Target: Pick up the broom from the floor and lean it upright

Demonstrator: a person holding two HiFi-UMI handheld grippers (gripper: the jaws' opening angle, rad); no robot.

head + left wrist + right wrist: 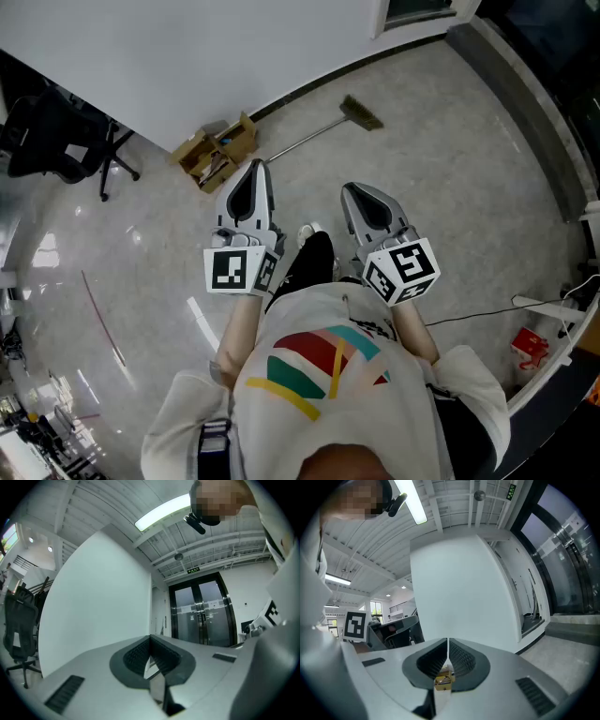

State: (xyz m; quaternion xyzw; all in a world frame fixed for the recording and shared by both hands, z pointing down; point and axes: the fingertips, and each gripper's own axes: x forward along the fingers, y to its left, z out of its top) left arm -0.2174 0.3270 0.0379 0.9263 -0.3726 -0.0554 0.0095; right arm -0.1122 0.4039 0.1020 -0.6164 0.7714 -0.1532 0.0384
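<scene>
The broom (314, 134) lies flat on the grey floor near the white wall, brush head (361, 112) at the right and handle running down-left. Both grippers are held up in front of my chest, well above and short of it. My left gripper (255, 169) points toward the handle's near end; in the left gripper view its jaws (150, 637) meet with nothing between them. My right gripper (357, 191) sits beside it to the right, and in the right gripper view its jaws (448, 641) are shut and empty.
An open cardboard box (217, 150) stands by the wall just left of the broom handle, and shows below the right jaws (443, 679). A black office chair (56, 141) is at far left. A cable (483, 316) and a red object (530, 345) lie at right. Glass doors (201, 613) are ahead.
</scene>
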